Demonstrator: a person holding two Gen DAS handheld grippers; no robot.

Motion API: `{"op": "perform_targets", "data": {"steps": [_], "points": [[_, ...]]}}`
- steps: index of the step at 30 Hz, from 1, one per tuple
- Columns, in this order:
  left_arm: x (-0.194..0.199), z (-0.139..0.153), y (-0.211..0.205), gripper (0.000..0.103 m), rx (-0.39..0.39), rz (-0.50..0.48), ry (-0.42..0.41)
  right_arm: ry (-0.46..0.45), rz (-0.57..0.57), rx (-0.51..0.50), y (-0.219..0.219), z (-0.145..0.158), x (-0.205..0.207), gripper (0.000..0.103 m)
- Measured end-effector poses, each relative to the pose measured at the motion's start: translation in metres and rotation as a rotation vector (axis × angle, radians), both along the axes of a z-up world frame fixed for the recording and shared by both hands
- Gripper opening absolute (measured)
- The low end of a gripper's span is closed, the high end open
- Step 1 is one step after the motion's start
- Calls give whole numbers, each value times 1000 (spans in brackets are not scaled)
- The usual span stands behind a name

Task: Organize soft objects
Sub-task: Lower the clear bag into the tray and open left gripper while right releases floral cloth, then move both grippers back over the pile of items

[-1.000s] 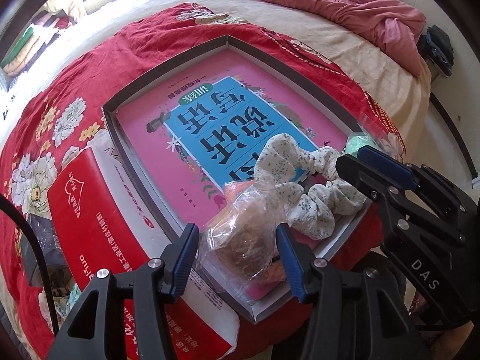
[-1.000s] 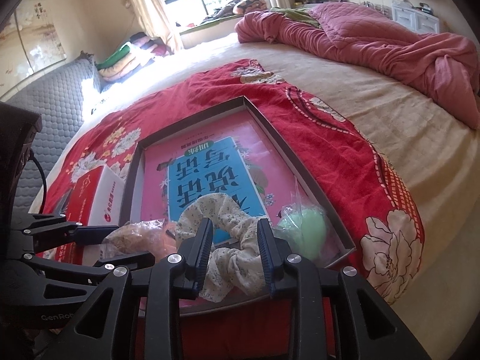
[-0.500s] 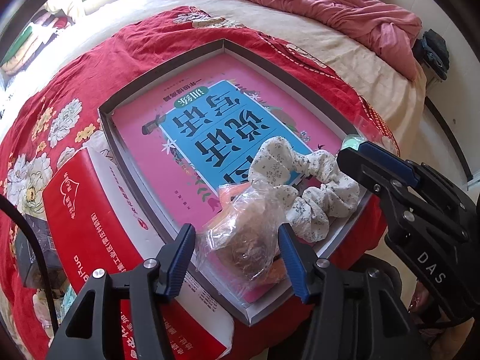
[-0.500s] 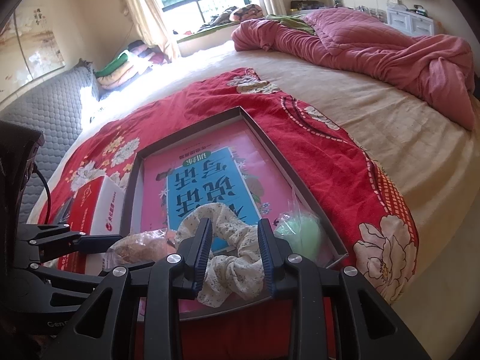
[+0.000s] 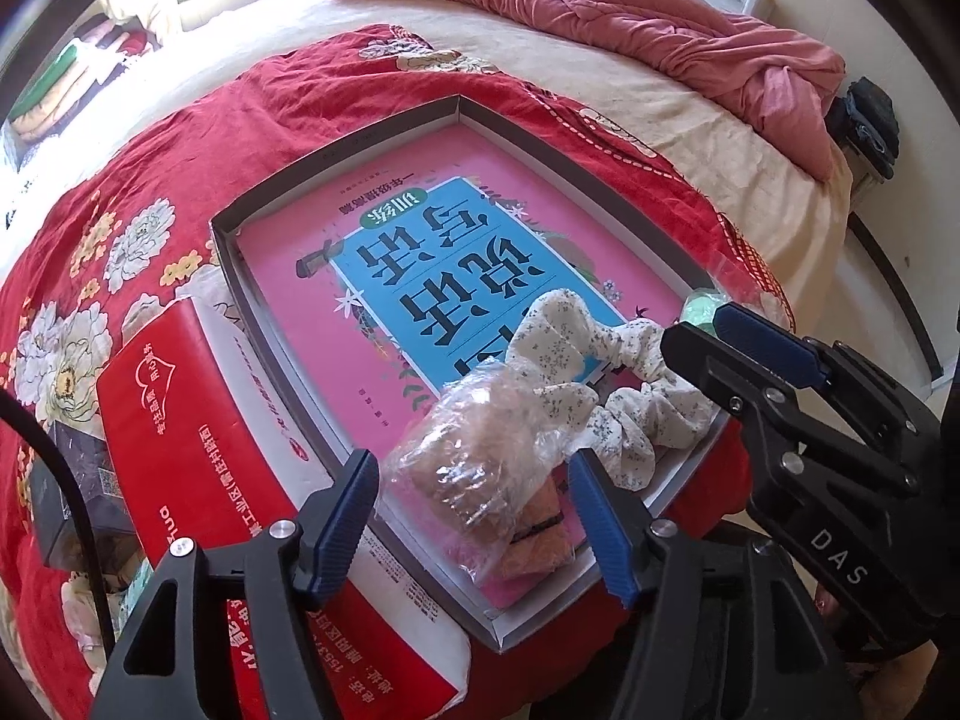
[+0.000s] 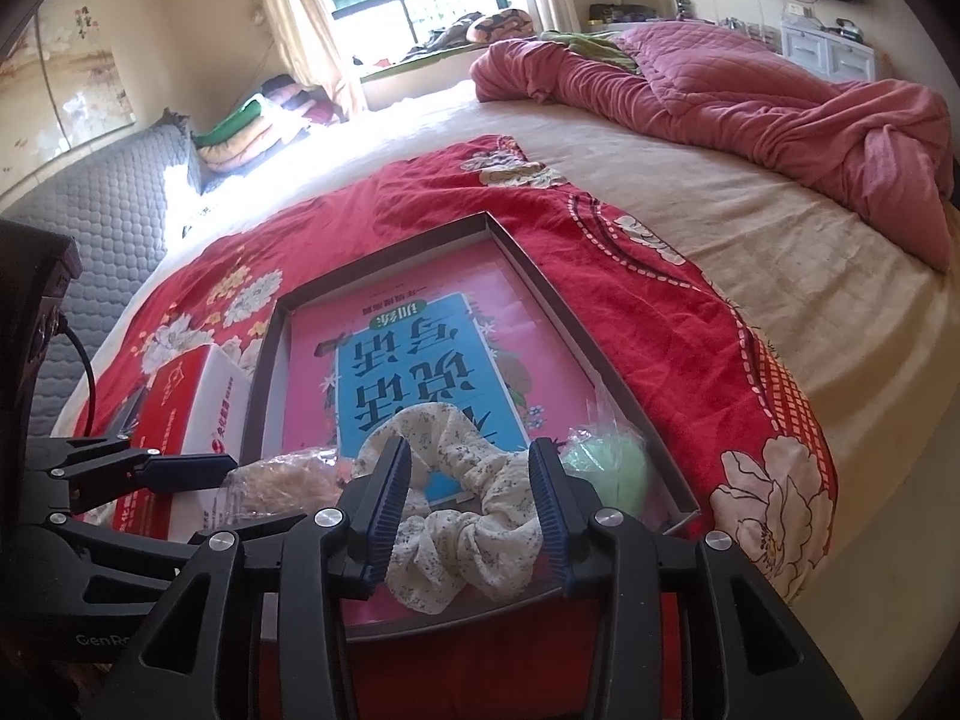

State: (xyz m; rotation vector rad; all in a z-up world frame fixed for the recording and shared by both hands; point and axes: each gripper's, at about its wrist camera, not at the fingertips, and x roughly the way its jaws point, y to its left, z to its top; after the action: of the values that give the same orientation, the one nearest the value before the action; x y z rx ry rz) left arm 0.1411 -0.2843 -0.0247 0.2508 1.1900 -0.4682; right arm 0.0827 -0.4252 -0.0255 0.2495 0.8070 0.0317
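A shallow grey box lid (image 5: pixel 336 144) (image 6: pixel 528 264) lies on the red bedspread with a pink and blue book inside. In its near end lie a clear bag of brownish stuff (image 5: pixel 480 456) (image 6: pixel 282 480), a white floral scrunchie (image 5: pixel 600 384) (image 6: pixel 468 516) and a green item in plastic (image 6: pixel 606 468) (image 5: pixel 699 306). My left gripper (image 5: pixel 474 516) is open, its fingers on either side of the bag. My right gripper (image 6: pixel 471 504) is open, its fingers on either side of the scrunchie; it also shows in the left wrist view (image 5: pixel 762 336).
A red and white carton (image 5: pixel 180 450) (image 6: pixel 186 402) lies left of the lid. A dark small box (image 5: pixel 78 480) sits further left. A crumpled pink quilt (image 6: pixel 750 96) lies at the back right of the bed. The bed edge is just below the lid.
Both grippers have drawn back and up a little from the lid. The right gripper's fingers have opened wider around the scrunchie. The objects have not moved.
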Motion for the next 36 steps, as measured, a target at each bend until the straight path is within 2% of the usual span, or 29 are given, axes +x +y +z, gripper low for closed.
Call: {"op": "perform_targets", "data": {"steps": [5, 14, 17, 22, 31, 34, 36], "points": [[-5, 9, 5, 70, -3, 15, -29, 1, 7, -4, 2, -1, 1, 43], [-15, 28, 21, 71, -51, 49, -59, -9, 46, 22, 11, 0, 2, 45], [-18, 33, 29, 71, -65, 66, -66, -22, 55, 14, 14, 4, 2, 54], [-22, 43, 45, 71, -95, 95, -86, -38, 77, 6, 23, 9, 1, 55], [-36, 56, 66, 75, -89, 117, -153, -80, 96, -48, 38, 20, -2, 60], [-39, 59, 73, 76, -82, 132, -174, -92, 102, -60, 44, 24, -3, 71], [-41, 62, 78, 76, -79, 147, -185, -102, 109, -71, 49, 28, -5, 72]]}}
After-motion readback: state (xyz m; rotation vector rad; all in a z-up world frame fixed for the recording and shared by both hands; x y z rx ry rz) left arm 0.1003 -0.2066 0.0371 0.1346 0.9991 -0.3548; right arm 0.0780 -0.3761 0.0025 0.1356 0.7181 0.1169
